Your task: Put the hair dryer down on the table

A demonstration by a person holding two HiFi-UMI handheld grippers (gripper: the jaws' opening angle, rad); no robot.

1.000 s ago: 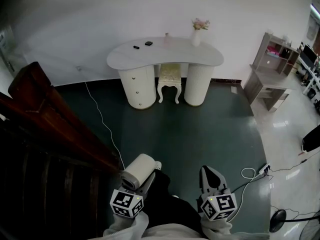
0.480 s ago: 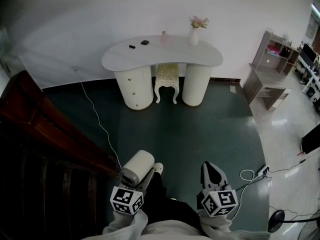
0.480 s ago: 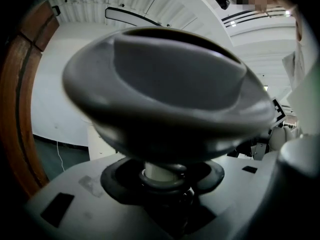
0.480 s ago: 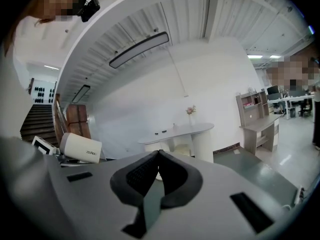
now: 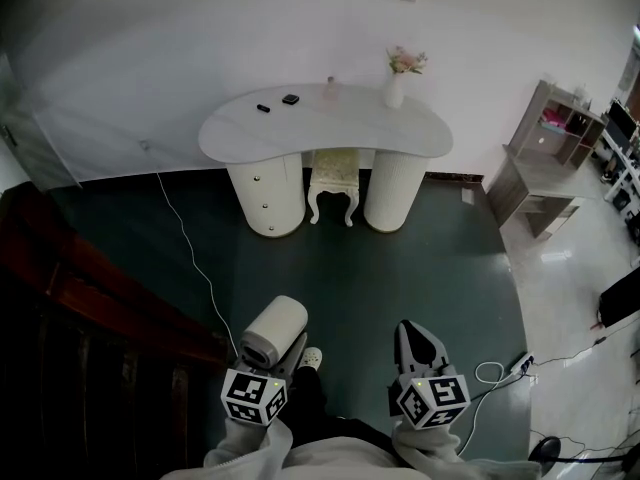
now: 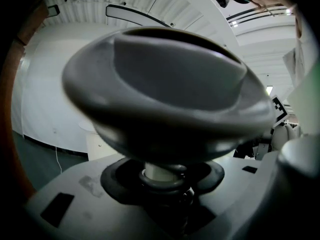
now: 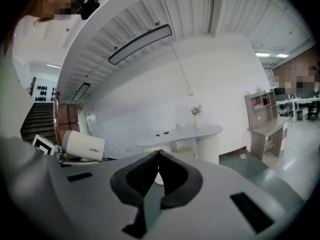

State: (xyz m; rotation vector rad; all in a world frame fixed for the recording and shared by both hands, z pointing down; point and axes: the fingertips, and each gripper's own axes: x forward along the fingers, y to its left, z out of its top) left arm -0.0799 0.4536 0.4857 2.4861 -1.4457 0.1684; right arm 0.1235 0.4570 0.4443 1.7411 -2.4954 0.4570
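In the head view my left gripper [image 5: 281,356] is shut on the handle of a white hair dryer [image 5: 274,329], whose barrel stands above the jaws. In the left gripper view the hair dryer's grey rear end [image 6: 160,94] fills most of the picture, and its handle [image 6: 159,173] sits clamped between the jaws. My right gripper [image 5: 413,338] is held beside it, shut and empty, with its jaw tips touching in the right gripper view [image 7: 157,156]. The white kidney-shaped table [image 5: 330,133] stands ahead by the wall, across the green floor.
On the table are a vase with flowers [image 5: 396,86] and two small dark items [image 5: 291,99]. A cream stool [image 5: 330,176] sits under it. A dark wooden staircase [image 5: 90,298] runs along the left. A white cable [image 5: 188,253] and a power strip [image 5: 524,362] lie on the floor; a shelf desk [image 5: 545,158] stands right.
Both grippers and the head camera have moved forward toward the table, and the staircase has slid back on the left. The grip on the hair dryer is unchanged.
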